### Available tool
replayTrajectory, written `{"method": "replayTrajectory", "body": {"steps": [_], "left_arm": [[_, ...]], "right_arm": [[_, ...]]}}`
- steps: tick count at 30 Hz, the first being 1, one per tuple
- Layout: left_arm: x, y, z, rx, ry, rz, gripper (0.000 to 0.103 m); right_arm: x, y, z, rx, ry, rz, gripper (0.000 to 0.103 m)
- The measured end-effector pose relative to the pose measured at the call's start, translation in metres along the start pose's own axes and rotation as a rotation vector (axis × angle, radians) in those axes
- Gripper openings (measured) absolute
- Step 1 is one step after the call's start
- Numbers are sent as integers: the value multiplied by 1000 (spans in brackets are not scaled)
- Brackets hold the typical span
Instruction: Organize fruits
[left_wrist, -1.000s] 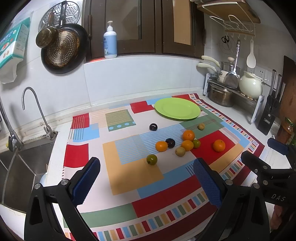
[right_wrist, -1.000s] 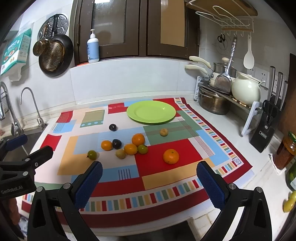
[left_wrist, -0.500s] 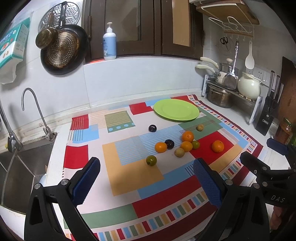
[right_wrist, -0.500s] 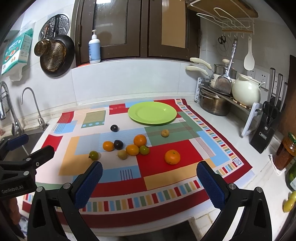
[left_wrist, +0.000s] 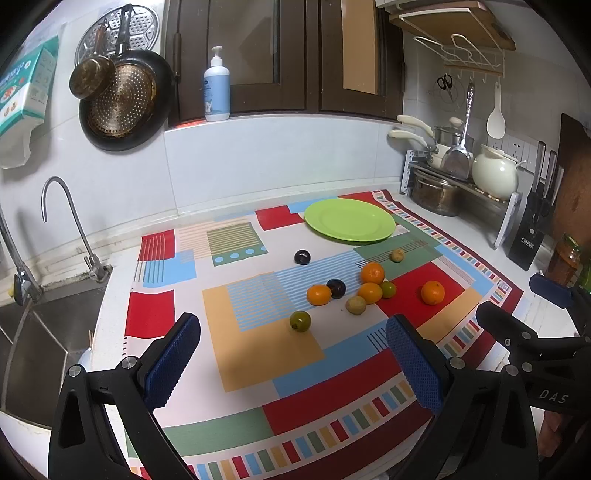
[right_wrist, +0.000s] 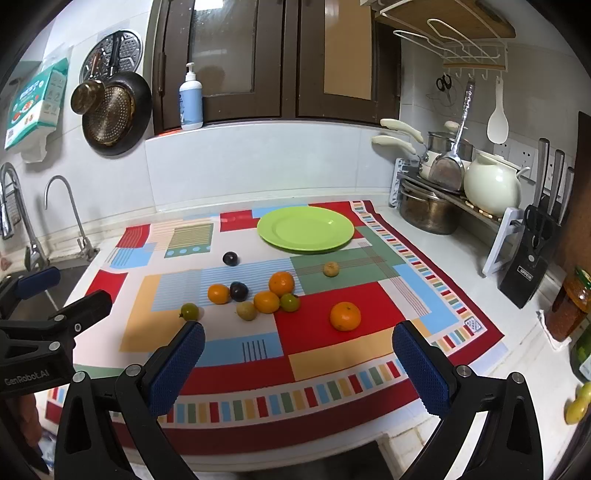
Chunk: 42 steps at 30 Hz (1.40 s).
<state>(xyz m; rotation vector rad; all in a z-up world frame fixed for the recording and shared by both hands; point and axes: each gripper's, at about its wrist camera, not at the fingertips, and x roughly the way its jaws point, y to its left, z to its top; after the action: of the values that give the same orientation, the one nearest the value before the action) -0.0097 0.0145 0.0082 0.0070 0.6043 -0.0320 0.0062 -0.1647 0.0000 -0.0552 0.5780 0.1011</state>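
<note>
Both my grippers, left gripper (left_wrist: 291, 363) and right gripper (right_wrist: 297, 365), staying wide open, holding nothing. Views barely shifting over last second. Fruits (right_wrist: 266, 301) lying untouched on desk; plate (right_wrist: 334, 238) bare. Sorting not begun.

- White tiled wall (left_wrist: 280, 162) at the far side, with dark wooden cabinet doors (left_wrist: 280, 55) above it.
- Sink (left_wrist: 33, 343) and curved faucet (left_wrist: 62, 221) at left.
- White countertop (right_wrist: 491, 295) extending right.
</note>
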Motion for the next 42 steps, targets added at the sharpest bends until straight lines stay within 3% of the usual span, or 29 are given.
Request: {"method": "replayTrajectory", "body": {"steps": [23,34,42], "left_arm": [[2,-1,0,1,4,1,102],[20,3,5,7,26,-12,102],[40,7,9,46,34,-46,96]], "right_arm": [[7,6,3,-6,7,8,102],[21,7,6,-10,27,24,102],[41,14,12,-20,48,56,102]]}}
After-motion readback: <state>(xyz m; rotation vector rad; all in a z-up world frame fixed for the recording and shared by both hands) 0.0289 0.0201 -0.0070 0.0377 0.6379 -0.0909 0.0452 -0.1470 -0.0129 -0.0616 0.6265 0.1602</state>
